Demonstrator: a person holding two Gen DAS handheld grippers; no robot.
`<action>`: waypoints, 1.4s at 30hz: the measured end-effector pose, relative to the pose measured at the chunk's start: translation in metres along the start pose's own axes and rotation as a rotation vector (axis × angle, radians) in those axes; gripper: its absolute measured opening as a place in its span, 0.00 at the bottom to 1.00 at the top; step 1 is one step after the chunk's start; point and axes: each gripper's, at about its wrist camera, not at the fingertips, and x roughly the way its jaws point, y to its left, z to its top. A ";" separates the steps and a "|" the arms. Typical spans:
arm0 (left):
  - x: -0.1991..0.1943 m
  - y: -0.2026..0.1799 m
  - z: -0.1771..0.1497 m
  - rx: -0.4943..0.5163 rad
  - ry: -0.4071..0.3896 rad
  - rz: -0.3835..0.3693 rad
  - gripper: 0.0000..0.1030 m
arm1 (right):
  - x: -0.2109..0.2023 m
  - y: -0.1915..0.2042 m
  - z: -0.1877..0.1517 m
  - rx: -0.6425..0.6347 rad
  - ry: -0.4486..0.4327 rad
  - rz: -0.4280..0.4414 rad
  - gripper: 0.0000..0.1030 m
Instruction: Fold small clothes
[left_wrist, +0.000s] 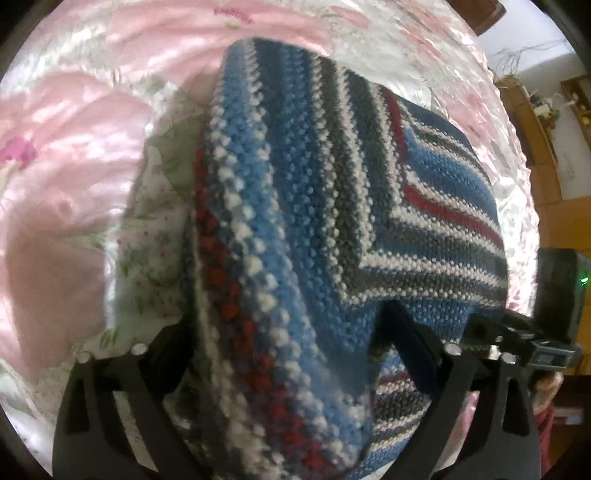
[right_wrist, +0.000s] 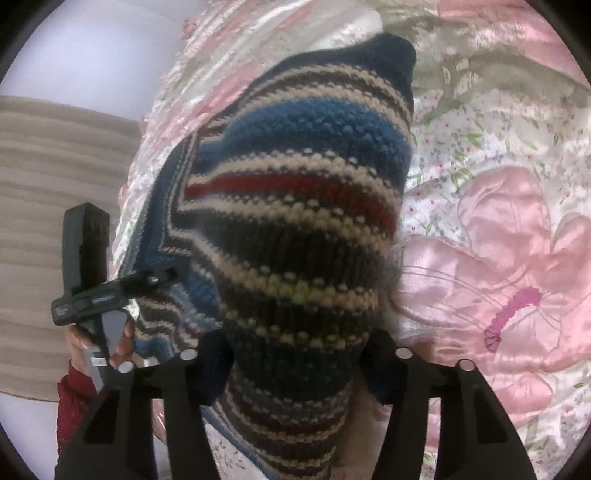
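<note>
Pink floral bedspread (left_wrist: 74, 155), striped knit sweater (left_wrist: 295, 221) gripped by both claws

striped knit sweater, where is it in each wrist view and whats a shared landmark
Left wrist: the striped knit sweater fills the centre, running down between the left gripper fingers.
Right wrist: it fills the centre, bunched between the right gripper fingers.
Shared landmark: the pink floral satin bedspread beneath it.
</note>
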 end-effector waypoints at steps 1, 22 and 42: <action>-0.004 -0.003 -0.002 0.015 -0.010 -0.012 0.62 | -0.003 0.002 -0.001 -0.008 -0.004 0.000 0.51; -0.060 -0.203 -0.080 0.216 -0.249 -0.220 0.35 | -0.200 -0.036 -0.077 -0.176 -0.203 -0.031 0.44; 0.064 -0.221 -0.185 0.116 -0.215 -0.091 0.56 | -0.174 -0.182 -0.163 0.005 -0.085 -0.022 0.65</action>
